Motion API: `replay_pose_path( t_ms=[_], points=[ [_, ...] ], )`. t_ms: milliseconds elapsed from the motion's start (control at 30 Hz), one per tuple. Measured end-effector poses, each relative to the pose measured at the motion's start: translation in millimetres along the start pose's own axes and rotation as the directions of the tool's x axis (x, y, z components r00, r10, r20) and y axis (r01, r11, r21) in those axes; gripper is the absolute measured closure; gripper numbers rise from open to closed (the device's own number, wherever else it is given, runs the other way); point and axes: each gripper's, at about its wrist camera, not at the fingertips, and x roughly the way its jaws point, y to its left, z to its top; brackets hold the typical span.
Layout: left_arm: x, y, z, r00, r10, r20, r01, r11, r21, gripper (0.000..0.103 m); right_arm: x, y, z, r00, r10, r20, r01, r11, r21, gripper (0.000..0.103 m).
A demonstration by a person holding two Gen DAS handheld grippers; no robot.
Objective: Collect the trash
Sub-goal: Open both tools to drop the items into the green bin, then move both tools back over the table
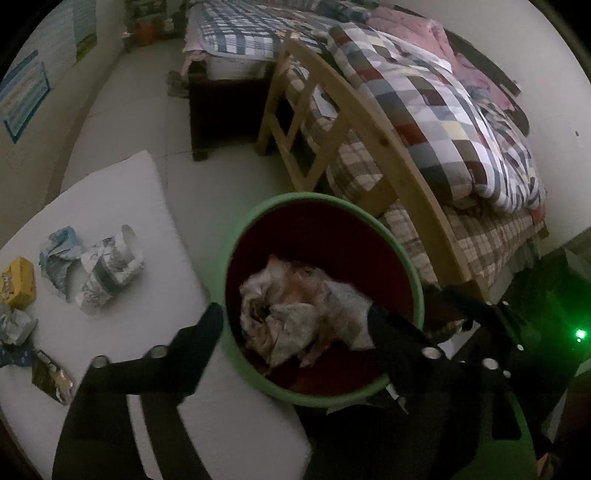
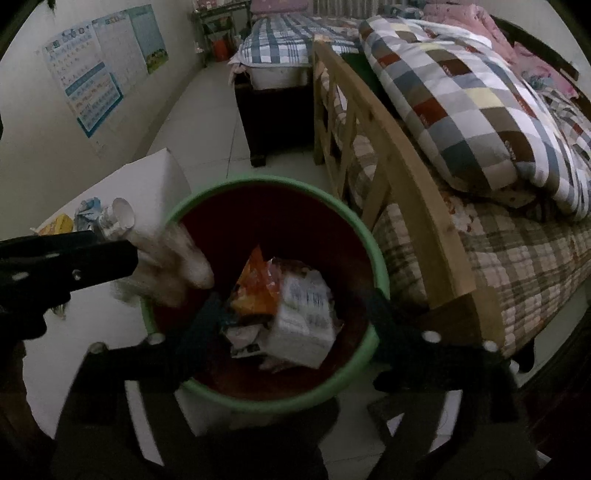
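2 grippers [image 1: 295, 325] [image 2: 288, 314] wide open (holding nothing) over bin [image 1: 258, 218].

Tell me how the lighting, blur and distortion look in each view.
Left wrist view: dim room, strong fisheye bending of the bed rail, a green glare spot at right, and the crumpled trash over the bin is motion-blurred. Right wrist view: equally dim and curved; the pale wrapper is smeared.

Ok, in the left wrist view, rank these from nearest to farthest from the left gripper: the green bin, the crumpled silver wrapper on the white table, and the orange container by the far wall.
1. Green bin: directly under the left gripper.
2. Crumpled silver wrapper: off to the left, on the white table.
3. Orange container: far back on the floor, beside the far bed.
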Motion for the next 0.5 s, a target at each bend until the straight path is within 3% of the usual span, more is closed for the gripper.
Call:
replay_pose_path(
  t_ms=[167,500],
  points=[
    [-10,12,-2,0.999,0.024,0.024,-0.023,0.999,-0.029,0.009,-5,4,1,1.0,-0.012,0.012,0.012,1.0,-0.006,0.01],
    [-52,51,-21,0.996,0.044,0.076,-0.036,0.995,-0.097,0.008,-31,36,0,0.999,-0.014,0.04,0.016,0.999,-0.047,0.005]
  ],
)
